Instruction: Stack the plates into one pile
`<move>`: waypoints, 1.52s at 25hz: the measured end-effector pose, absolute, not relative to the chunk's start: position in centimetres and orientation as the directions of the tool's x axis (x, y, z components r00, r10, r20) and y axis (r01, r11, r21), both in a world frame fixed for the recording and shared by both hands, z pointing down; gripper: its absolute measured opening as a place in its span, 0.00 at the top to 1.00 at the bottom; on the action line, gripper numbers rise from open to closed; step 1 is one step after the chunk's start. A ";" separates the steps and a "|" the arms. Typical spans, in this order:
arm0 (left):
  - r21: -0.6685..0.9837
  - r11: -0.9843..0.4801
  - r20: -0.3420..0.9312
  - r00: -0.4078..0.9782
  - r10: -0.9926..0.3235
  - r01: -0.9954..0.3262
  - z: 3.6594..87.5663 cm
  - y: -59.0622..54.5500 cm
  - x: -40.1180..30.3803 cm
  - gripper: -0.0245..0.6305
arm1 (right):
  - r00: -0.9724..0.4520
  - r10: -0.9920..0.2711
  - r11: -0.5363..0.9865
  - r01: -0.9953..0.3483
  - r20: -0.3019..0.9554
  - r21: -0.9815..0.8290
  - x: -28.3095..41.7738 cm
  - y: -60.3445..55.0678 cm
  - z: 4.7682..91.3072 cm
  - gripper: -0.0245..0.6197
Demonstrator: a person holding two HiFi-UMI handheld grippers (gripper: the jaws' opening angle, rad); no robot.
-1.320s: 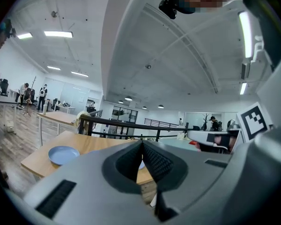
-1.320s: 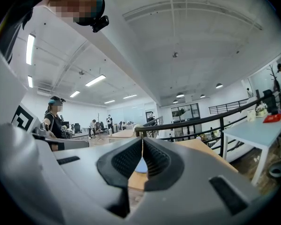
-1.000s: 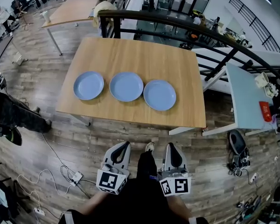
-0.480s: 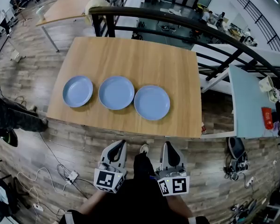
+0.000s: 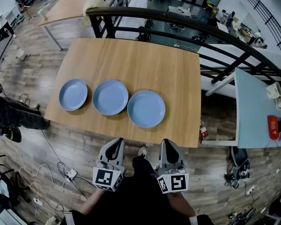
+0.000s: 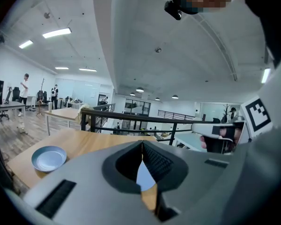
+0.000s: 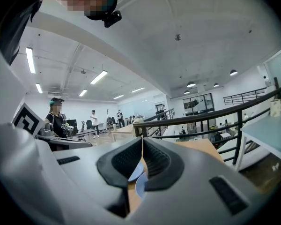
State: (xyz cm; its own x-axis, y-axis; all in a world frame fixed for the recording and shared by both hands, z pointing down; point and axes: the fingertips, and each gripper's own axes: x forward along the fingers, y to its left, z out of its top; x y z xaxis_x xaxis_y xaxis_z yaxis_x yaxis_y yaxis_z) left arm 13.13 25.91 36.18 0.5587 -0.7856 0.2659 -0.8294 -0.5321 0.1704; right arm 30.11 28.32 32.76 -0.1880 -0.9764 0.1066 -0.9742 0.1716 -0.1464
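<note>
Hovering short of the table (image 5: pixel 145 60), left gripper (image 5: pixel 115 144) and right gripper (image 5: pixel 167 144) both have jaws closed, empty — left plate (image 5: pixel 73 94), middle plate (image 5: pixel 110 97), right plate (image 5: pixel 146 108) lie in a row near its front edge. Risk: jaws skid on a flat rim, shoving it off

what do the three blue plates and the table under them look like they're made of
Plates: probably glazed ceramic, possibly melamine; even pale blue, smooth, soft sheen, raised rims.
Table: wood or wood-look laminate; light tan, faint streaky grain, matte, thin flat top.
</note>
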 end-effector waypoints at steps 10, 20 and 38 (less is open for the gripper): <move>0.155 -0.467 0.297 0.492 -0.818 -0.871 37.3 24.2 14.2 0.93 | -0.235 -0.963 0.210 -0.962 0.135 -0.174 32.6 26.0 34.4 0.91; 0.200 -0.454 0.343 0.496 -0.798 -0.868 40.6 21.9 14.8 0.93 | -0.244 -0.952 0.212 -0.961 0.185 -0.181 33.1 23.0 37.4 0.91; 0.312 -0.436 0.473 0.536 -0.700 -0.844 48.2 16.4 15.5 0.93 | -0.215 -0.926 0.158 -0.967 0.310 -0.198 33.8 17.6 44.4 0.91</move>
